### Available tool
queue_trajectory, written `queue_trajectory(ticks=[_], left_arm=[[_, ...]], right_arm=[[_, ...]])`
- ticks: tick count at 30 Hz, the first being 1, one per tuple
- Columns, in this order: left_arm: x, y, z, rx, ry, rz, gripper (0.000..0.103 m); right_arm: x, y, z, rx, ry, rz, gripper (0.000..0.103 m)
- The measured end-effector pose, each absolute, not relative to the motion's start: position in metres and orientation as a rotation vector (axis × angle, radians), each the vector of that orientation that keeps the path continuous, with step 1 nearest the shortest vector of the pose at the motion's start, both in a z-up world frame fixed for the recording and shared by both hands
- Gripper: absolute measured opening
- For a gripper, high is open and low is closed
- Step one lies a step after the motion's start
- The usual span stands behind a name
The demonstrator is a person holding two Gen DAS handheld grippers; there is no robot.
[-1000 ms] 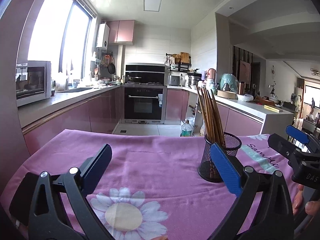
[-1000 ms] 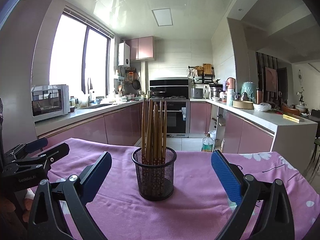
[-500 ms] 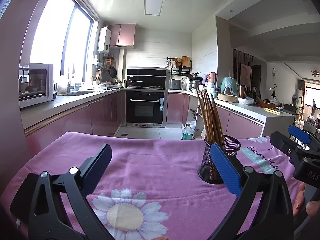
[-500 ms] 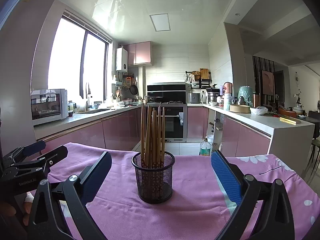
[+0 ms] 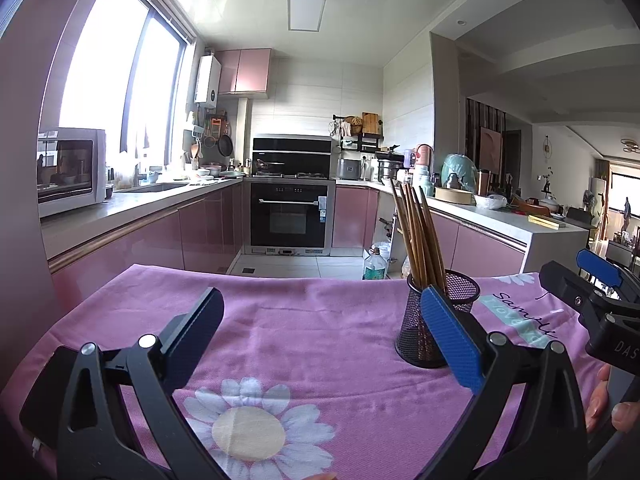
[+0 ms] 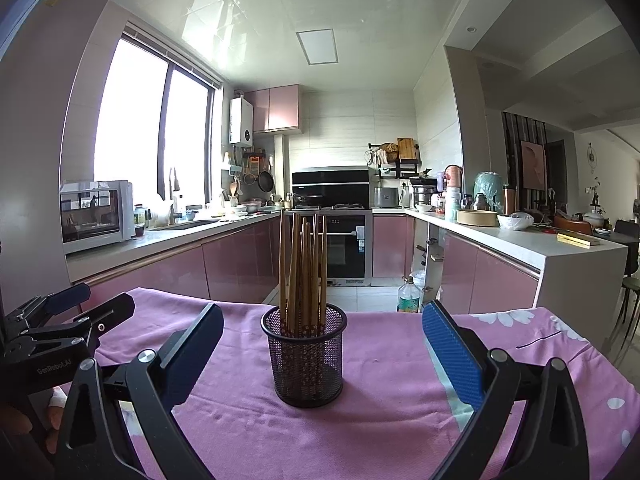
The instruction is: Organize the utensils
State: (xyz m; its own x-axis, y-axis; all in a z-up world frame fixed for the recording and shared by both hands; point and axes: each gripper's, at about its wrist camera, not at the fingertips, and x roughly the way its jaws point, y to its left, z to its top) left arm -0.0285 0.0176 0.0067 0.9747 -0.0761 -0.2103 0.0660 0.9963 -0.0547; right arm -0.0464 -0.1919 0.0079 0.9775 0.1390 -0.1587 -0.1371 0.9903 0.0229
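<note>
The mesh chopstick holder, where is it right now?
The mesh chopstick holder stands upright on the pink tablecloth, centred ahead of the open right gripper; in the left wrist view it sits right of centre, behind the blue finger.

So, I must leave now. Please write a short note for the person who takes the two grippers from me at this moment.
Left gripper: open, holding nothing, above the purple flowered cloth.
Right gripper: open, holding nothing, pointed straight at the black mesh cup, not touching it.
Things: the wooden chopsticks all stand upright in the mesh cup, which stands on the cloth. From the left wrist view the cup is ahead and to the right.
Done: no utensil lies loose on the cloth in either view.
Left: I cannot tell from these views; check for utensils outside them before you stop.
</note>
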Motion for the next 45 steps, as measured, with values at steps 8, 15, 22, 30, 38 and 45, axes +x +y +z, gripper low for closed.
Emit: queue_trajectory(ticks=[8,15,22,30,38,45], left_arm=[[-0.0294,0.0173,0.0083,-0.043,0.21,-0.07,0.097],[-0.0294,0.0171,0.0085,-0.043,0.21,-0.071,0.097],[-0.0294,0.017,0.0084,-0.042,0.213,-0.071,0.097],[-0.0294,0.0165,0.0083,-0.04,0.213,-0.071,0.097],[-0.0294,0.0168,0.0084,-0.042,0.213,-0.071,0.097],[-0.0294,0.0167,0.0083,-0.041,0.213,-0.07,0.097]], right_arm=[[-0.0462,-0.1915,0.0074,0.015,0.163,0.139,0.096],[-0.0456,-0.1921,0.0079,0.016,0.162,0.14,0.096],[-0.0458,-0.192,0.0077,0.018,0.163,0.141,0.096],[-0.0459,-0.1926,0.008,0.02,0.162,0.141,0.096],[-0.0455,-0.1932,0.0091,0.021,0.162,0.14,0.096],[-0.0446,-0.194,0.0096,0.024,0.162,0.14,0.096]])
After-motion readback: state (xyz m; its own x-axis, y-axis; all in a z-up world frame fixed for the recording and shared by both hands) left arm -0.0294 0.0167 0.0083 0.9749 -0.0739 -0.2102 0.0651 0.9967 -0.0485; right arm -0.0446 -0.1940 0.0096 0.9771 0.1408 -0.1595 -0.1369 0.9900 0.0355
